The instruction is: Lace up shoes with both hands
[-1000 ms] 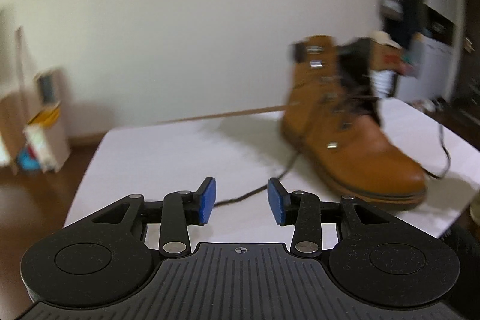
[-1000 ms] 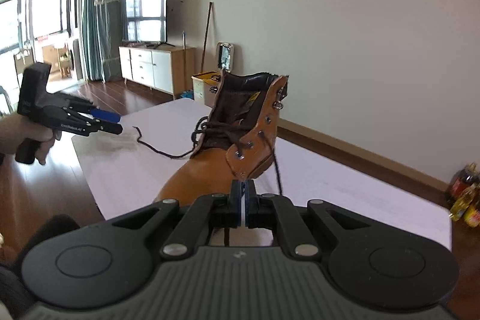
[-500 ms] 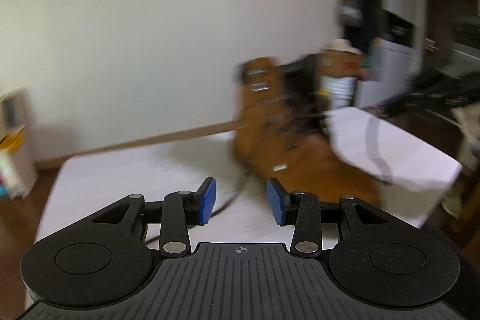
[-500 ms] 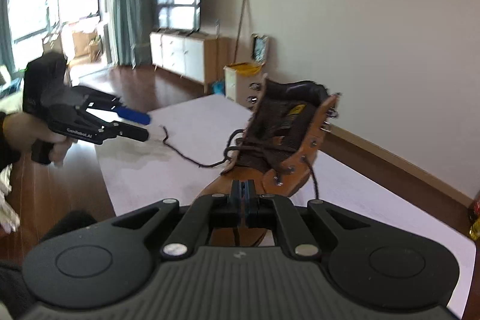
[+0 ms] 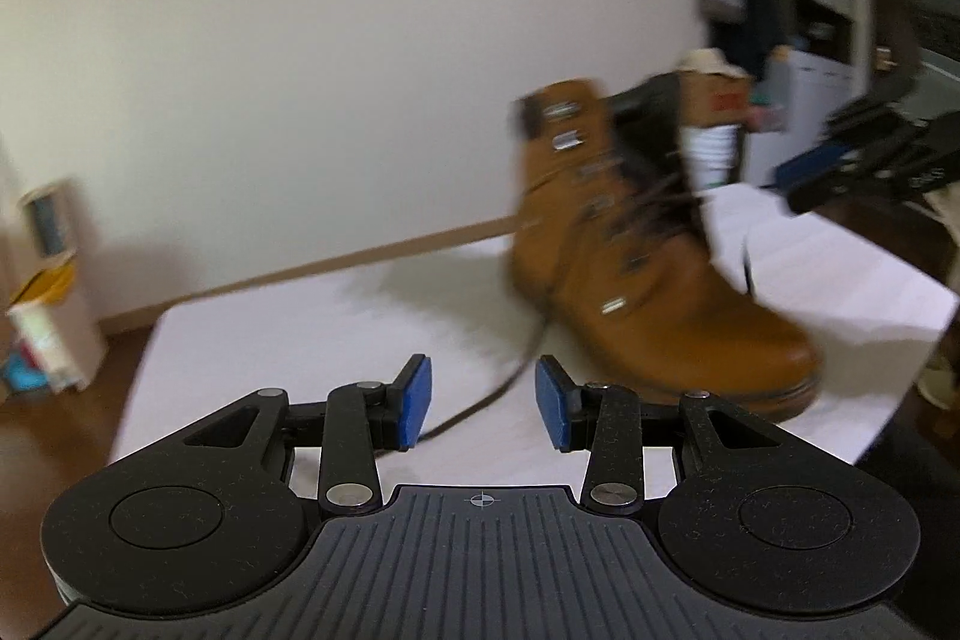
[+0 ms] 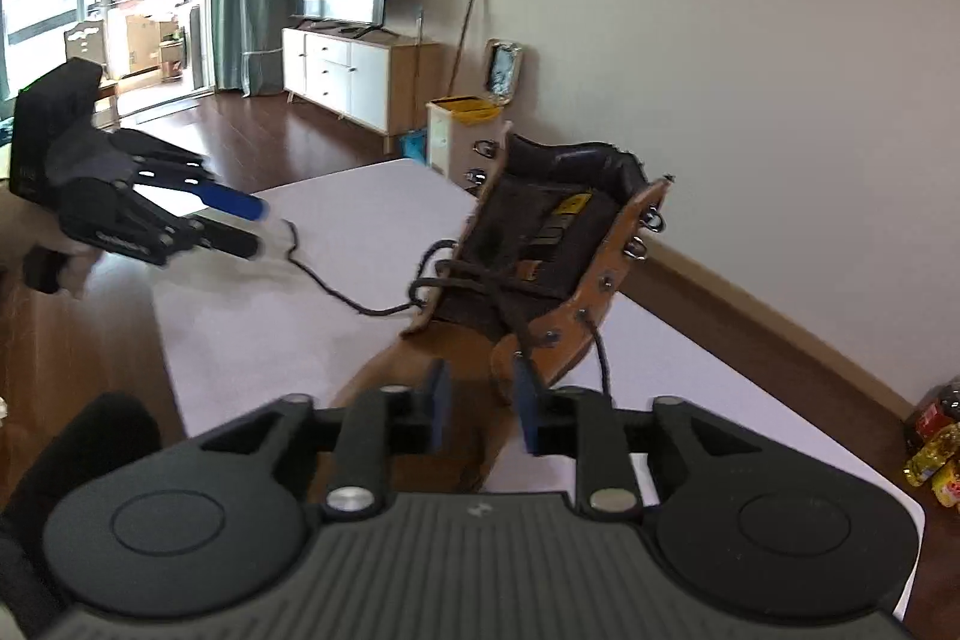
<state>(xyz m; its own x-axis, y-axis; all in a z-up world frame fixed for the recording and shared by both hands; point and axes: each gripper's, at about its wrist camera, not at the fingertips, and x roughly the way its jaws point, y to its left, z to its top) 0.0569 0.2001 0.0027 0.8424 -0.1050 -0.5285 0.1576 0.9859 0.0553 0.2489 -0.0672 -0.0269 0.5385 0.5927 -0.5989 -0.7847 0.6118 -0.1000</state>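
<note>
Boot (image 6: 540, 280) centre frame on white table (image 6: 300, 340), toe toward right-wrist camera | loose lace end (image 5: 480, 400) trails lower left, between parted pads of left gripper (image 5: 483, 403), untouched | right gripper (image 6: 480, 409) jaws just opened, nothing between them, beside right eyelet flap (image 6: 600, 292) | left likely nearer that lace.
</note>
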